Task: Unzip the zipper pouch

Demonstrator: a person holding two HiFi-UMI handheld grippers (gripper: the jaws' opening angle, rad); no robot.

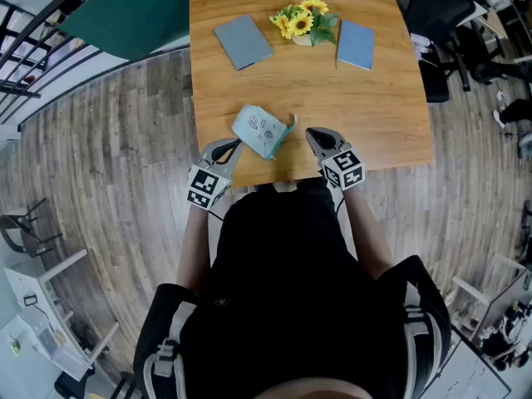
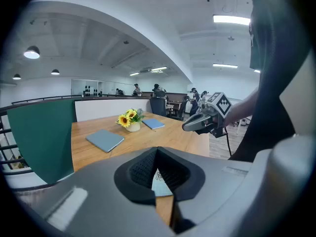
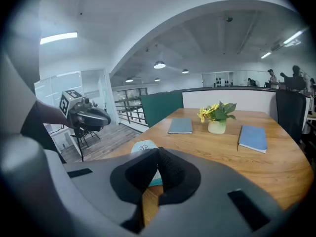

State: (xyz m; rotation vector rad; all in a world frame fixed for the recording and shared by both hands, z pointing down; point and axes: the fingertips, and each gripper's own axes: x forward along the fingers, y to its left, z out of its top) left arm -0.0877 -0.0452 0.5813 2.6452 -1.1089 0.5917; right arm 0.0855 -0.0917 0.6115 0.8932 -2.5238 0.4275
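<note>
Head view puts the pouch (image 1: 260, 130) at the table's (image 1: 374, 106) near edge, roughly midway along that edge, lying slantwise with one teal corner turned up. We hold the left gripper (image 1: 235, 146) and the right gripper (image 1: 314, 134) over that same near edge, one on each side of the pouch and both angled down toward the table top. That bracketing suits a two-handed job, as we read it: one side steadies the fabric while the other draws the pull along.

Both claws are pressed together, with no gap between the pads. In the left gripper view the pouch shows just past the closed tips, and the right gripper view shows it in the same way. The left tips sit right at the pouch's lower edge. We cannot tell whether they touch it, and we see nothing pinched. The right tips stand a little apart from the turned-up corner.

We judge the unzipping not yet begun. The claws would need to spread before either could take hold, and we cannot make out the zipper pull from here.

Toward the table's far edge sit two notebooks (image 1: 242, 41) and a pot of flowers (image 1: 302, 19), well clear of the work.
</note>
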